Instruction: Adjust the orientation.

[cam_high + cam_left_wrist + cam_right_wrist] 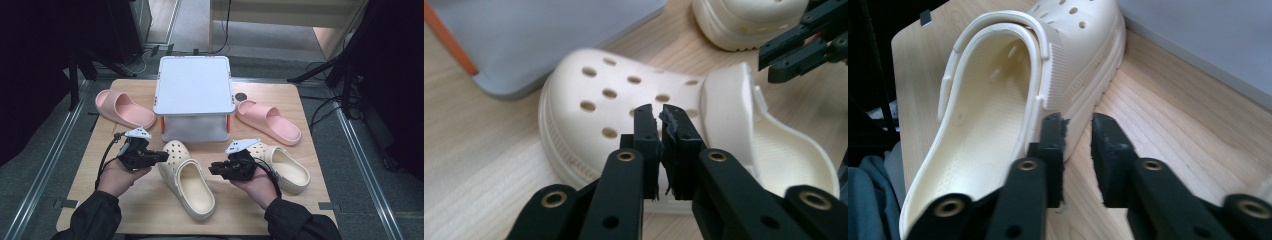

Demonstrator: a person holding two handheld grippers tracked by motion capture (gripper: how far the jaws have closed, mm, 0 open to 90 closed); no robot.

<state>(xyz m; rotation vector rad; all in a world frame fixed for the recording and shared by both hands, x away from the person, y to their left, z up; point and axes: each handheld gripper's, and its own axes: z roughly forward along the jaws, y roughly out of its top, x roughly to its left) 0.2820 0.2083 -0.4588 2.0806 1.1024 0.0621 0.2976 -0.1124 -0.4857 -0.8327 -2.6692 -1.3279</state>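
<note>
Jaws clenched on the left gripper [659, 120], parted on the right gripper [1078, 130] (both flanking the cream clog [187, 180]).

Cream clog [186, 180]: matt moulded foam, perforated toe, ribbed strap. Pink slides [125, 108]: smooth matt foam. Table [100, 200]: pale wood-grain laminate. Gripper fingers [1110, 145]: matt black plastic, frayed pads, brass rivets.

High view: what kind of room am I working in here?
Probably a lab or recording studio, not a home: dark tripod legs flank the wooden table, loose cables trail on the grey carpet, and a grey two-tier rack stands among staged shoes.
</note>
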